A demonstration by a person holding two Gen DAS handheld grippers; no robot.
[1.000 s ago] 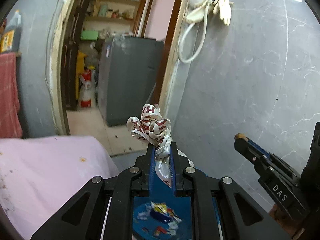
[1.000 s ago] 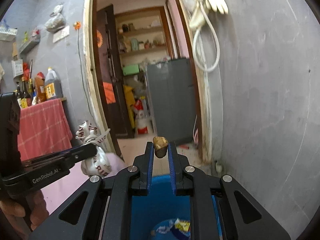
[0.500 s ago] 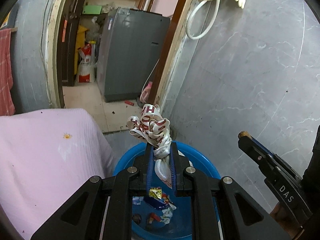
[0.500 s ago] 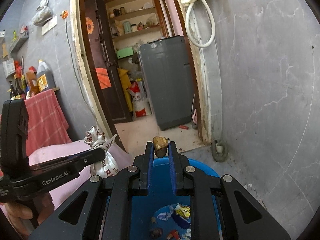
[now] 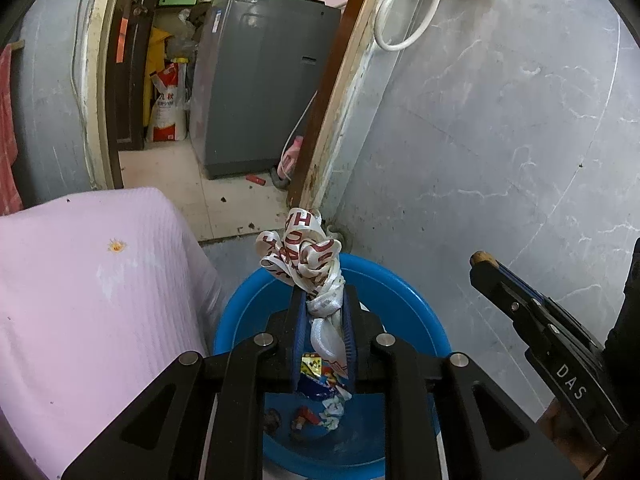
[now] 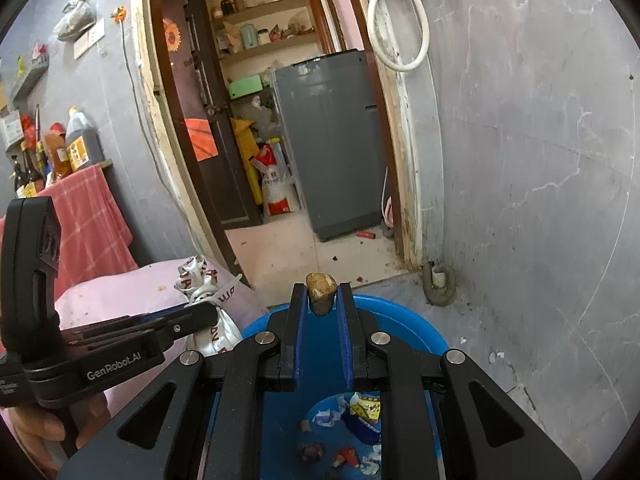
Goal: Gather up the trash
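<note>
Pink cloth-covered surface off to the left of the left hand-held gripper; blue basin directly below both, wrappers lying at its bottom; crumpled white ribbon with red lettering clenched between the left one's blue pads; small brown lump pinched at the very tips of the right hand-held gripper, above the basin's far rim

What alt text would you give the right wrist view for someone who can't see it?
The right gripper pinches a small brown lump above a blue basin holding wrappers. On the left, the left gripper holds a crumpled printed ribbon beside it.
</note>
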